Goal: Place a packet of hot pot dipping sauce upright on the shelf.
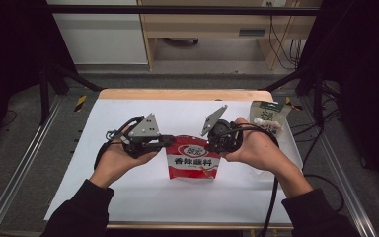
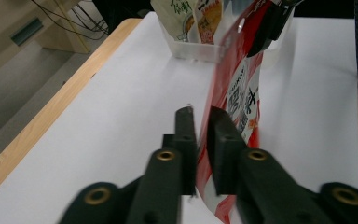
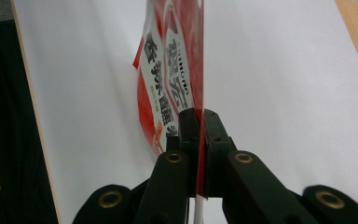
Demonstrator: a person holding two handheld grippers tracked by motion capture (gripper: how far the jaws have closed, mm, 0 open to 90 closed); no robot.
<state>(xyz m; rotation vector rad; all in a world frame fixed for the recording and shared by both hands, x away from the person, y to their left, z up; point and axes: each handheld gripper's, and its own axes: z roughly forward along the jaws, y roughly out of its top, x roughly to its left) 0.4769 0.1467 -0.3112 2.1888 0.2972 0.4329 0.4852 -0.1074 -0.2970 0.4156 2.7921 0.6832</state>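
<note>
Right gripper (image 3: 199, 122) was clamped tight on the top right edge of the red sauce pouch (image 1: 193, 159), jaws pressed flat against the thin seam in the right gripper view. Left gripper (image 2: 202, 133) straddled the pouch's top left edge; its jaws stood a little apart, the film running between them, pads not clearly pressing, so I judged that side loose rather than gripped. The pouch hung upright between the two tools at mid table (image 1: 128, 187), its bottom edge at or near the white sheet; whether it touched I could not tell. Holding both upper corners kept the pouch taut and face-on, probably to pull the top open or carry it level. A clear bin (image 1: 292, 148) with another packet (image 1: 268, 114) stood at the right, well apart.
</note>
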